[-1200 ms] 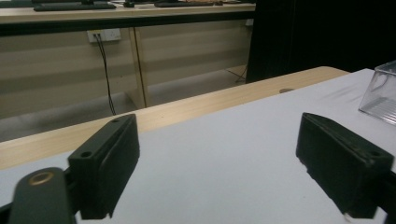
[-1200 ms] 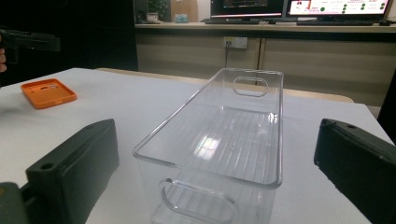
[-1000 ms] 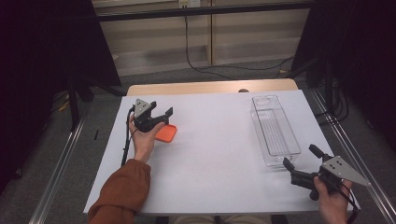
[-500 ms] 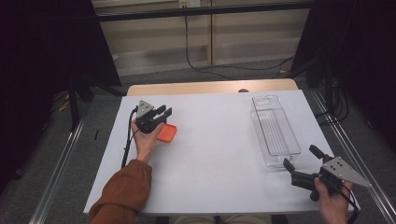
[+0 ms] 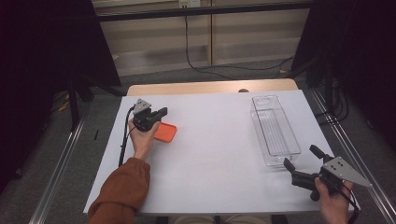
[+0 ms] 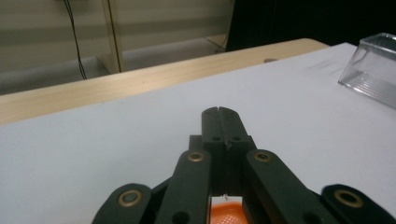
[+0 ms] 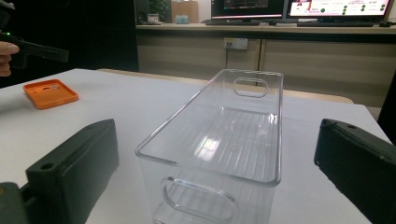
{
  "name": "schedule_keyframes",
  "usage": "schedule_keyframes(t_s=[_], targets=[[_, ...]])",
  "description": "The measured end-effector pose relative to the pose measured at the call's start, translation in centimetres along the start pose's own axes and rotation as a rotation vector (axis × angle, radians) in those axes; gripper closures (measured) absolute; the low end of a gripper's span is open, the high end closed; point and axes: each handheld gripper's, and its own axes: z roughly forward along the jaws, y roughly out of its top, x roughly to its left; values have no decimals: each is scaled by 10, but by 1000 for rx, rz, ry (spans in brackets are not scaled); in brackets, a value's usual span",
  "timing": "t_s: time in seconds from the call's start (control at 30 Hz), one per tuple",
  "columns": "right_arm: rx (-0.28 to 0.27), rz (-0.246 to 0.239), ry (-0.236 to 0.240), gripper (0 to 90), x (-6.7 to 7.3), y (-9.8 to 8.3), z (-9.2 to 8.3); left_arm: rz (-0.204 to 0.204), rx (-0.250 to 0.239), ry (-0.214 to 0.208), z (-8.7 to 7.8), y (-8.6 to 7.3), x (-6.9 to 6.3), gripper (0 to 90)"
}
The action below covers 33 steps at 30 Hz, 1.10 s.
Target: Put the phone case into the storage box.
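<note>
While left gripper [image 5: 156, 113] hovered over orange tray [image 5: 165, 132], jaws pressed shut, empty, we saw tray just below them. Right gripper [image 5: 301, 157], jaws wide, empty, faced clear bin [image 5: 274, 130] near end; bin's length ran away from us.

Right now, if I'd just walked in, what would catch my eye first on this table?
Probably the small orange tray, the only bright thing on the white table, lying at its left side beside the left tongs, whose jaws are shut. Next, the long clear plastic bin at the right, empty, with the right tongs open just short of its near end.
</note>
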Motion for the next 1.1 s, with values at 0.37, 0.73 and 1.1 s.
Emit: schedule_keyframes(t_s=[0.37,0.73,1.1], targets=[[2,0,3,0,1,0,-1,-66,154,17,11,7,7,900],[1,1,4,0,1,0,-1,-58,286,31,26,1,13,900],[1,-1,7,0,1,0,-1,-11,348,28,41,-2,3,900]])
